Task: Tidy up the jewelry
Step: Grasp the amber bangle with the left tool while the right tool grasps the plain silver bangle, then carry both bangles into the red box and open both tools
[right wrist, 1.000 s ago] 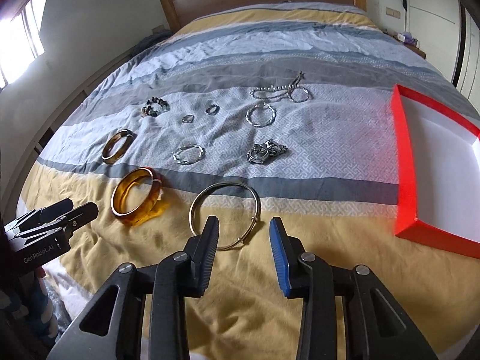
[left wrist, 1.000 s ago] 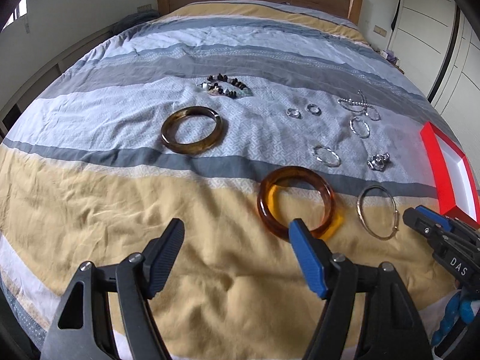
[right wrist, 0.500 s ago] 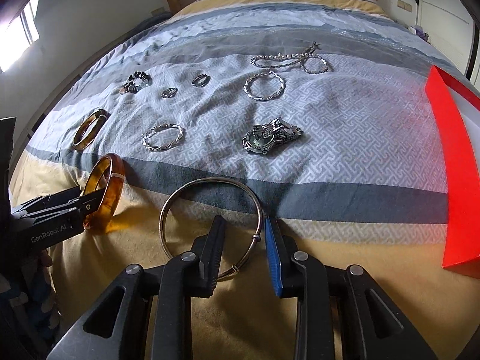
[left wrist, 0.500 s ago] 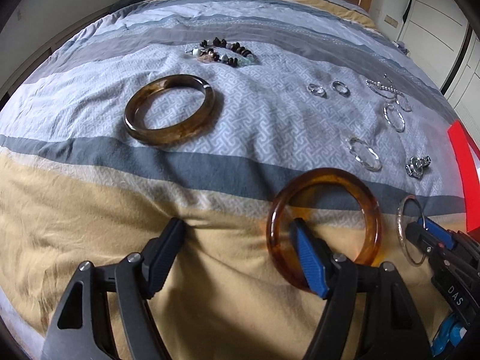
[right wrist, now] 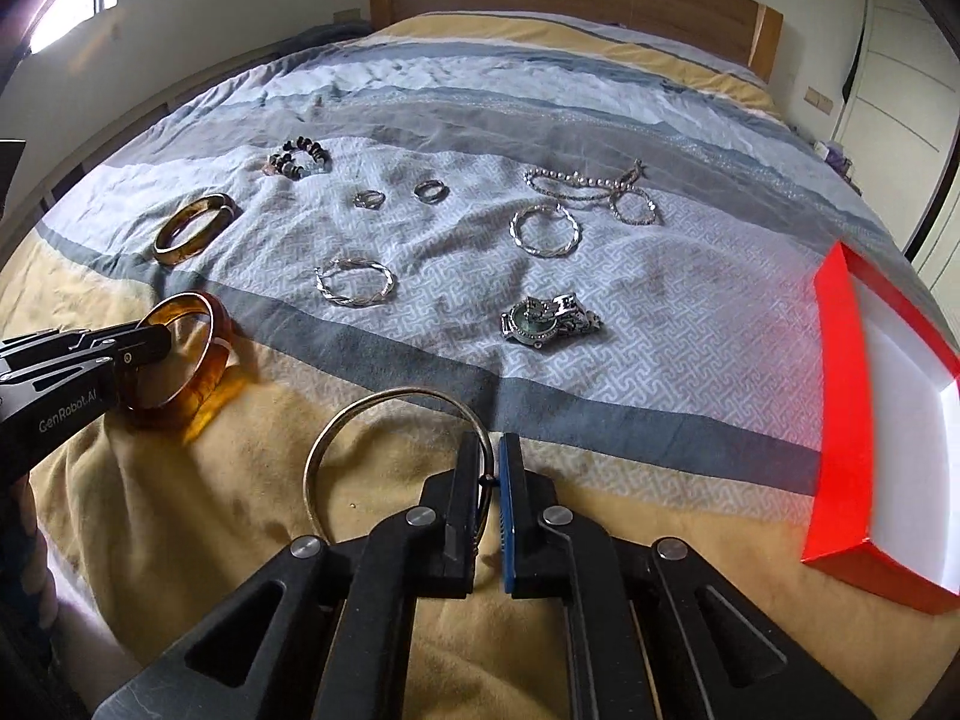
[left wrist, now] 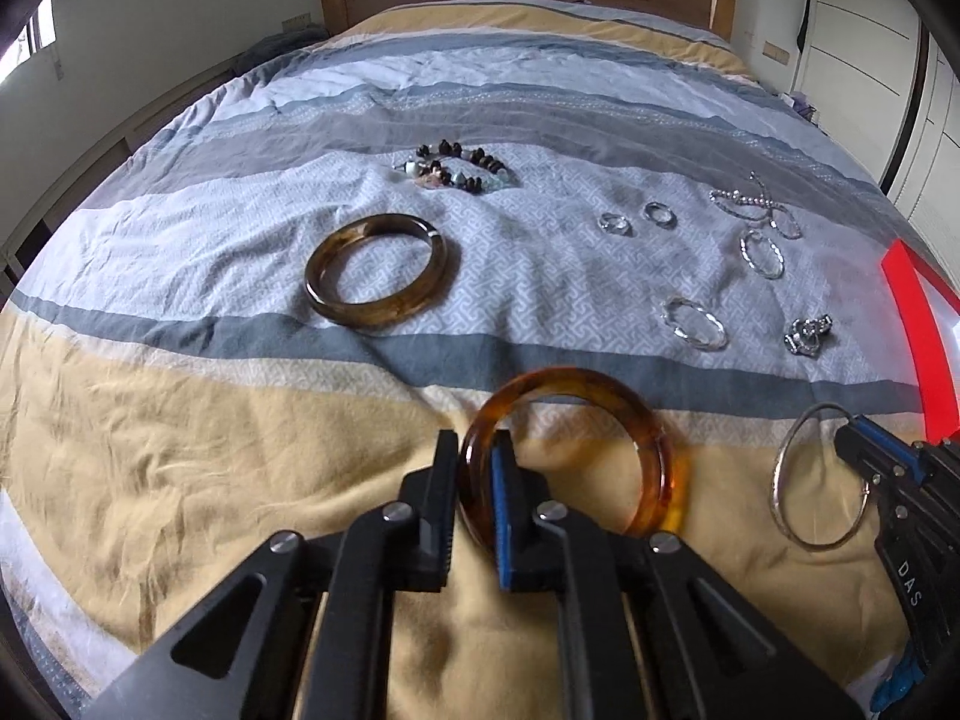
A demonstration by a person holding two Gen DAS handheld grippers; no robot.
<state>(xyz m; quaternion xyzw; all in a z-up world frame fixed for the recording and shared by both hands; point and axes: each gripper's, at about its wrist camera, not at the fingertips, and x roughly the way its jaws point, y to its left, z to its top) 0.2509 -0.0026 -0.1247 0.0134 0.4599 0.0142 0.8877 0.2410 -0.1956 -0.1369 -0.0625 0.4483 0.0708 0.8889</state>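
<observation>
Both sets of jaws had just snapped closed: the left gripper [left wrist: 474, 480] clamped the translucent amber bangle [left wrist: 654, 468] by its near rim, the right gripper [right wrist: 489, 480] pinched the thin silver bangle [right wrist: 372, 408]. Both bangles were tipped up off the yellow band of the striped duvet [right wrist: 180, 510], grippers angled steeply down, red box [right wrist: 840, 420] off right.

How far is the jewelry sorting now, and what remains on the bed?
Nothing shows in the visible part of the red box. In hand: the left gripper has just closed on the amber bangle, the right gripper on the thin silver bangle. Left: the dark bangle, beads, rings, twisted hoops, chain and watch.
</observation>
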